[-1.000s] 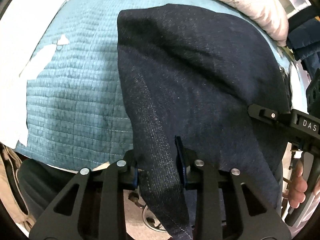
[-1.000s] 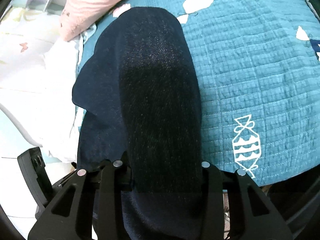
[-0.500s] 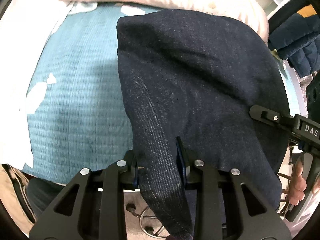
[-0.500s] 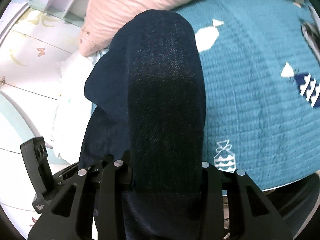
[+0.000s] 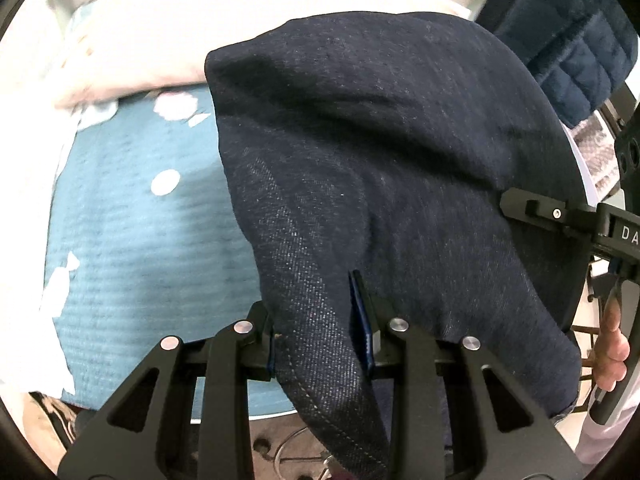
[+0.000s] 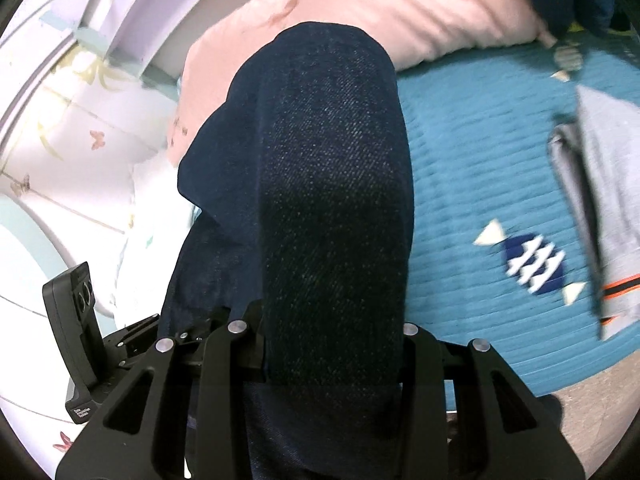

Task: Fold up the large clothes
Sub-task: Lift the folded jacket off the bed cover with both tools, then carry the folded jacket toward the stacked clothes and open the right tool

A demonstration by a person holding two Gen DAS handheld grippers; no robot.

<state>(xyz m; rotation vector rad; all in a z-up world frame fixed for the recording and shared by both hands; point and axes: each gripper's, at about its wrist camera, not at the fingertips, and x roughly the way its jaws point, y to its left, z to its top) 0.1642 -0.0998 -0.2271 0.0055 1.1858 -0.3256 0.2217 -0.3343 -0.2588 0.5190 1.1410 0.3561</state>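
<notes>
Nearest, 2 grippers each clamp 1 dark denim garment (image 5: 380, 184): the left gripper (image 5: 320, 320) pinches a stitched edge between its jaws, and the right gripper (image 6: 332, 344) has its jaws closed on a thick fold. The denim hangs over 1 teal quilt (image 6: 480, 160). Beyond lie 1 pink pillow (image 6: 380, 12) and 1 grey garment (image 6: 608, 184).

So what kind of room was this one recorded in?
Most likely a bedroom. Both grippers hold dark denim above a bed with a teal quilted bedspread printed with candy shapes. A pink pillow lies at its far end, and a grey garment rests on the bedspread.
</notes>
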